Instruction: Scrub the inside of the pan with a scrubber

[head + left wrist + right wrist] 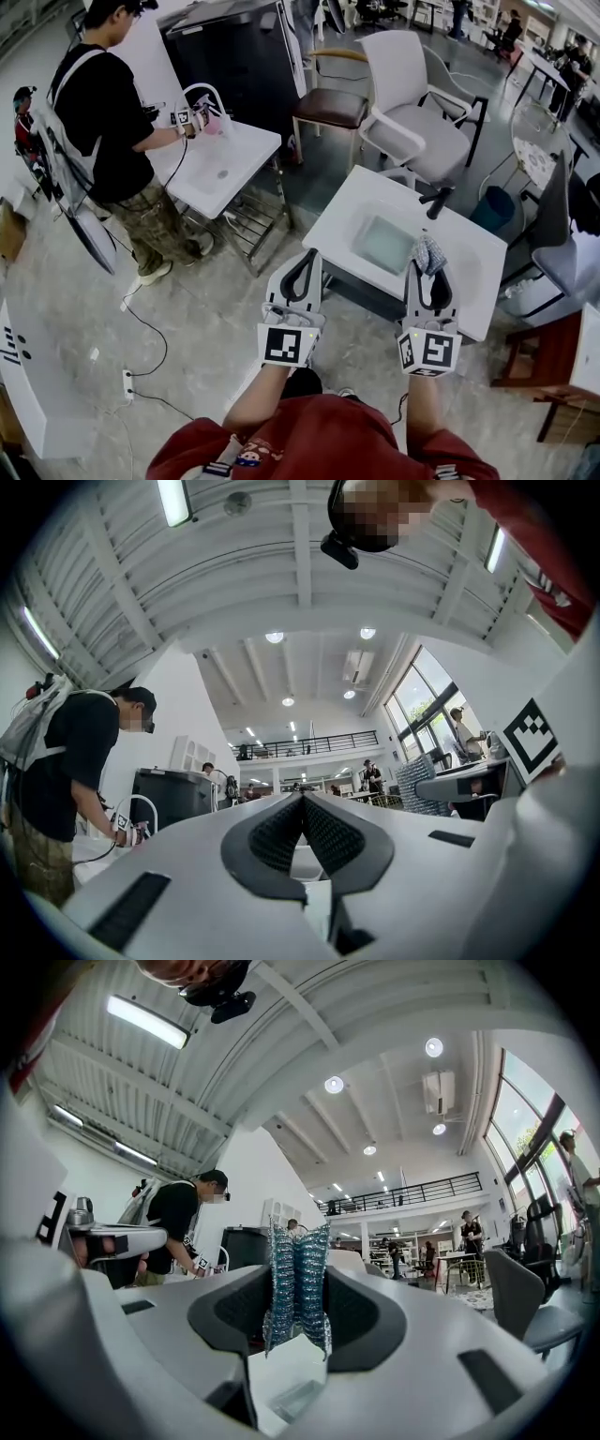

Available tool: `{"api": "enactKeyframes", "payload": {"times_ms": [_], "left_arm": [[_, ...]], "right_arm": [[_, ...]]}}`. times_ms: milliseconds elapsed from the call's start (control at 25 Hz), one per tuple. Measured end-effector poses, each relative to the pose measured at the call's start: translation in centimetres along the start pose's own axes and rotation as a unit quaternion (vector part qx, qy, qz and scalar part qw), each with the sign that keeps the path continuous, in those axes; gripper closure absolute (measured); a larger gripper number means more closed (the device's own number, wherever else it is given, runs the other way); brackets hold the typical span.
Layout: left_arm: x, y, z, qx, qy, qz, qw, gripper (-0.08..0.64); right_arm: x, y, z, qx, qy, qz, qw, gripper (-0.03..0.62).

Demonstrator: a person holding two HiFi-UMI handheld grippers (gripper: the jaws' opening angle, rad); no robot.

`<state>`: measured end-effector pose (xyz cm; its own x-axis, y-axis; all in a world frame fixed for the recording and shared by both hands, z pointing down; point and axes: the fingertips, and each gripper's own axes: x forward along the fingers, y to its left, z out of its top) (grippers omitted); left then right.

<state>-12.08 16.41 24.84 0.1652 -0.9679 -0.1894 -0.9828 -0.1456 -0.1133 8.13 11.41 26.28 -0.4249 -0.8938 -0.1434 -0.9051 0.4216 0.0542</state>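
My right gripper is shut on a blue-grey mesh scrubber, held above the near edge of a white sink table. In the right gripper view the scrubber stands pinched between the pads, and my right gripper points up toward the ceiling. My left gripper is shut with nothing in it, just left of the table's near edge; in the left gripper view its pads meet. No pan shows clearly. A dark handle-like thing sticks up at the table's far side.
A rectangular basin is sunk in the table. White chairs and a brown-seated chair stand behind it, a blue bin to the right. Another person works at a second sink table at left. A power strip lies on the floor.
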Motion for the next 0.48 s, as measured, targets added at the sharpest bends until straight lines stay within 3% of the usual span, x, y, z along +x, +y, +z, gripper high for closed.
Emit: {"api": "enactKeyframes", "payload": {"times_ms": [240, 480], "left_arm": [[2.8, 6.4, -1.9, 0.002, -0.005, -0.014, 0.9999, 0.546], [6.2, 9.9, -3.5, -0.005, -0.005, -0.053, 0.9986, 0.546]], "right_arm": [[5.8, 4.0, -1.2, -0.010, 0.005, -0.009, 1.000, 0.410], [8.9, 4.9, -2.2, -0.015, 0.013, -0.051, 0.999, 0.410]]}}
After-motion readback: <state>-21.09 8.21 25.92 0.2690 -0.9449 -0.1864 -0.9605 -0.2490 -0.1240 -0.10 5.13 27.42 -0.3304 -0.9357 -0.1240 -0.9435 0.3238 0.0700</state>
